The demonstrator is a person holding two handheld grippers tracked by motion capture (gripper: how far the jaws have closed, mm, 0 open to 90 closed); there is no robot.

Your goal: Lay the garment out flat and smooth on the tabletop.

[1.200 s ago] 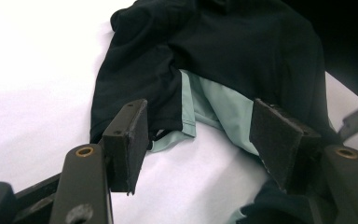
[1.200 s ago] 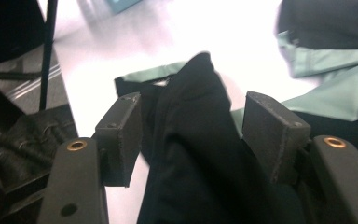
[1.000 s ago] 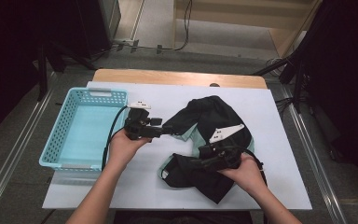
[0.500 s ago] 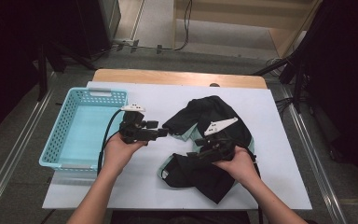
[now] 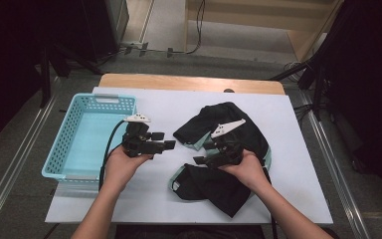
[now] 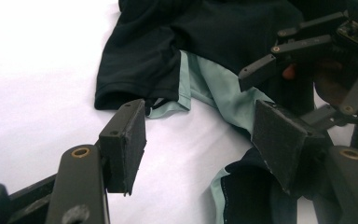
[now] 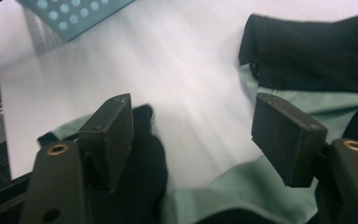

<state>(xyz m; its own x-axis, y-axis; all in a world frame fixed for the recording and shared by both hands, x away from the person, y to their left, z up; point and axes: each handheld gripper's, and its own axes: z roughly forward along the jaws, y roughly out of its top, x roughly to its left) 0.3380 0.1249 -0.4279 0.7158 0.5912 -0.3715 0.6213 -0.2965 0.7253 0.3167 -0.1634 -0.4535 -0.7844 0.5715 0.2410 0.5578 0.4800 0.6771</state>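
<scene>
Currently both tools stand released: the left tool (image 5: 170, 145) hovers beside the black-and-mint garment (image 5: 229, 149); the right tool (image 5: 197, 160), jaws just widening, spans a mint hem for regrasping.

Right hand (image 5: 246, 167) covers part of the crumpled black garment with mint-green trim (image 5: 229, 122); motion blur smears the perforated turquoise plastic basket (image 7: 70, 14), cropped at the frame's top.

The right gripper (image 5: 202, 160) has let go of the garment (image 5: 229, 149), its jaws just opening wide; the left gripper (image 5: 169, 146) has drawn back off the cloth.
</scene>
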